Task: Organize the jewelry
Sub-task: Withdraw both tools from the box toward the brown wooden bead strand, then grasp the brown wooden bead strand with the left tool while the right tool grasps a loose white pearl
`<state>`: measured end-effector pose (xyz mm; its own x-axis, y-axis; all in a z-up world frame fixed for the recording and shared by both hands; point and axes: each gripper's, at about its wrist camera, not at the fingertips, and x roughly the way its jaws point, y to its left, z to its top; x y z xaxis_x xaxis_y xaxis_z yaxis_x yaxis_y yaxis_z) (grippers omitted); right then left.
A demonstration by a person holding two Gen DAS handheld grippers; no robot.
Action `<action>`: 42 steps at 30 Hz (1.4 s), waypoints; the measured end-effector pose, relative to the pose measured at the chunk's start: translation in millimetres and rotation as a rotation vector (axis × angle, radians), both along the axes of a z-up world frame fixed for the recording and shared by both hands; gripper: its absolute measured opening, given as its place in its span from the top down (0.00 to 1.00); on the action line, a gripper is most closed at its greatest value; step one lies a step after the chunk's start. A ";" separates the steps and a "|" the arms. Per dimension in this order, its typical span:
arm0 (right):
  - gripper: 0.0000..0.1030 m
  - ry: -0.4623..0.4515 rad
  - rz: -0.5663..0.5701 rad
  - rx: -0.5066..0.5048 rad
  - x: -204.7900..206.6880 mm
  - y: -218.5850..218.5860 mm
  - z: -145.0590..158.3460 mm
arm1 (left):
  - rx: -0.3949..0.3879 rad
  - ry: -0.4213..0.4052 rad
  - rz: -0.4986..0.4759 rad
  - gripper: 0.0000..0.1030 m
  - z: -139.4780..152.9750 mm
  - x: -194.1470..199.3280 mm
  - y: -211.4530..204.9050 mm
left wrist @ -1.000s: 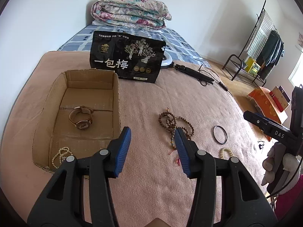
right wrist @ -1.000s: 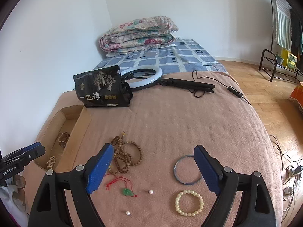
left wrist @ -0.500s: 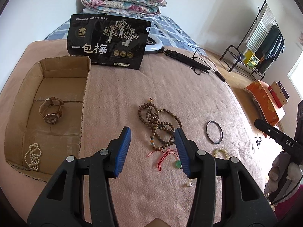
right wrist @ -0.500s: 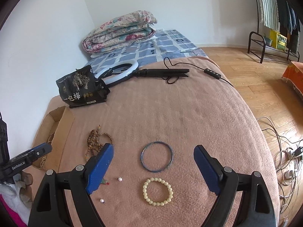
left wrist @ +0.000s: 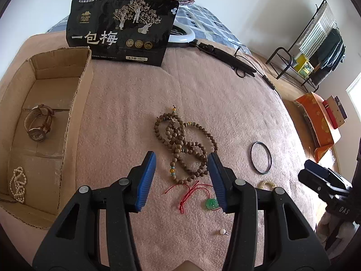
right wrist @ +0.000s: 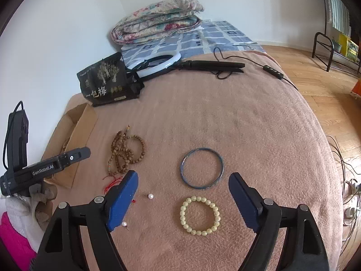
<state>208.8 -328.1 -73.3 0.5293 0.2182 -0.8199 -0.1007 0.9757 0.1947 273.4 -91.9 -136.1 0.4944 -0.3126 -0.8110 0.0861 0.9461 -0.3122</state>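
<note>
Left view only: cardboard box (left wrist: 76, 103) left of the left tongs (left wrist: 181, 176) holds one leather watch (left wrist: 39, 123) and one pearl strand (left wrist: 18, 184). Tongs wide, empty; wooden bead string (left wrist: 185, 146) between tips. Right tongs (right wrist: 181, 199) wide, empty; one smooth blue bangle (right wrist: 202, 168) ahead, one cream bead bracelet (right wrist: 199, 215) between tips, two loose pearls (right wrist: 150, 196) left.

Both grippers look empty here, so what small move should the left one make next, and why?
Probably lower the open left gripper onto the brown wooden bead strand and close. The strand lies loose on the pink blanket, right between the blue pads, while the leather-strap watch and white pearl string already sit inside the cardboard box.
</note>
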 end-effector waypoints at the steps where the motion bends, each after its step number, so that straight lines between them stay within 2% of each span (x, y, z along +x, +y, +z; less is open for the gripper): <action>1: 0.21 0.006 0.014 -0.004 0.1 3.9 -2.7 | -0.001 0.005 0.000 0.53 -2.2 2.1 -1.9; 6: 0.27 0.040 0.080 -0.020 2.9 23.3 -17.8 | 0.018 0.038 0.010 0.53 -17.5 14.3 -9.8; 16: 0.38 0.078 0.174 -0.035 9.4 48.3 -42.1 | -0.020 0.122 0.067 0.53 -47.8 44.3 -9.5; 21: 0.51 0.109 0.209 -0.044 12.1 57.9 -56.8 | -0.003 0.145 0.074 0.53 -60.6 53.2 -12.9; 25: 0.63 0.117 0.225 -0.067 11.6 63.0 -67.0 | 0.027 0.127 0.057 0.53 -63.1 56.1 -18.6; 36: 0.71 0.103 0.251 -0.132 13.5 70.9 -79.3 | 0.090 0.086 0.039 0.53 -65.9 54.8 -29.9; 42: 0.79 0.095 0.290 -0.155 8.3 80.5 -81.2 | 0.162 0.046 0.024 0.53 -67.5 51.2 -39.4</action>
